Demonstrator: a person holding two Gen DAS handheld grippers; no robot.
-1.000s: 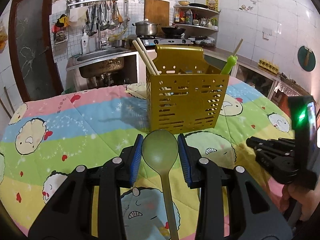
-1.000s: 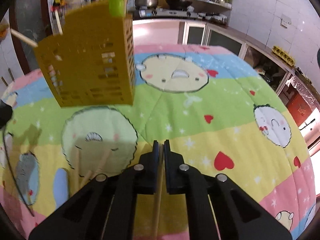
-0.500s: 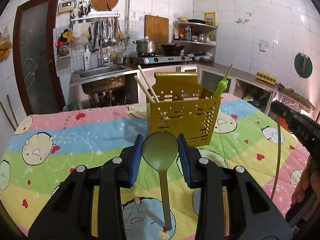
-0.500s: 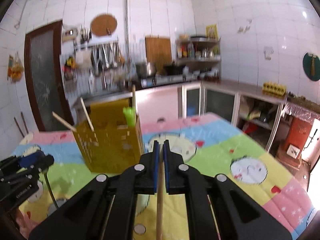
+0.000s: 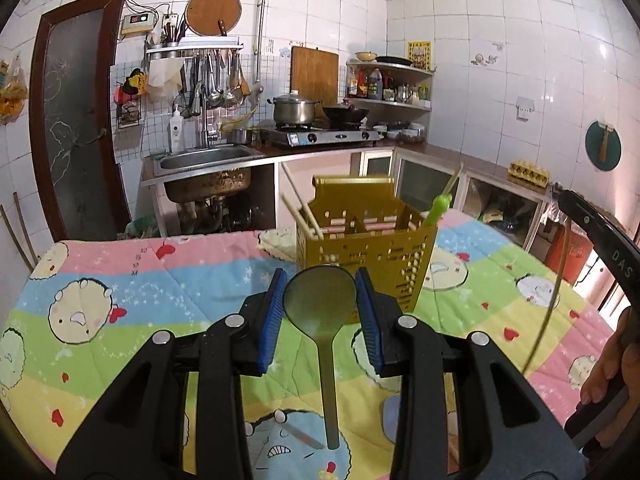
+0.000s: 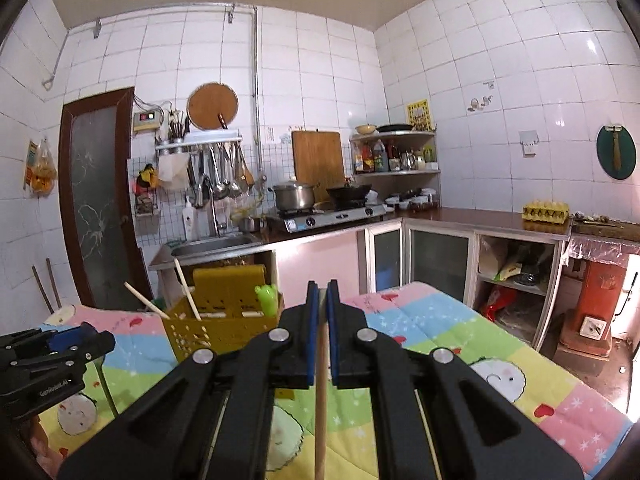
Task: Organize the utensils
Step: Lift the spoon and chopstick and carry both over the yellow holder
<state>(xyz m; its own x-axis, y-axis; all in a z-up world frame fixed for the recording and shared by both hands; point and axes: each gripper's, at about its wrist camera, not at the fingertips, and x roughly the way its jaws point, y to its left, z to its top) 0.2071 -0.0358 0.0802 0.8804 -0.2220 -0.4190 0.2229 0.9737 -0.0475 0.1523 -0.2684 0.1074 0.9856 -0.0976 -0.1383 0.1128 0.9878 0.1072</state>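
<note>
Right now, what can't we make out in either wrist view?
- Chopstick in the right tongs, right wrist view: lower end cut off by the bottom edge, top hidden between the pads.
- Yellow caddy contents: walls hide the lower ends of the utensils, both views.
- Blue object on the quilt, left wrist view: mostly behind the left tongs.

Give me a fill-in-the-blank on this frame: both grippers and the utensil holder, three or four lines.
1. The left gripper is shut on the bowl of a green ____.
2. The right gripper is shut on a thin wooden ____.
3. The perforated utensil holder on the quilt is ____ in colour.
4. Behind the holder, a steel pot sits on the ____.

Missing words: spoon; chopstick; yellow; stove
</note>
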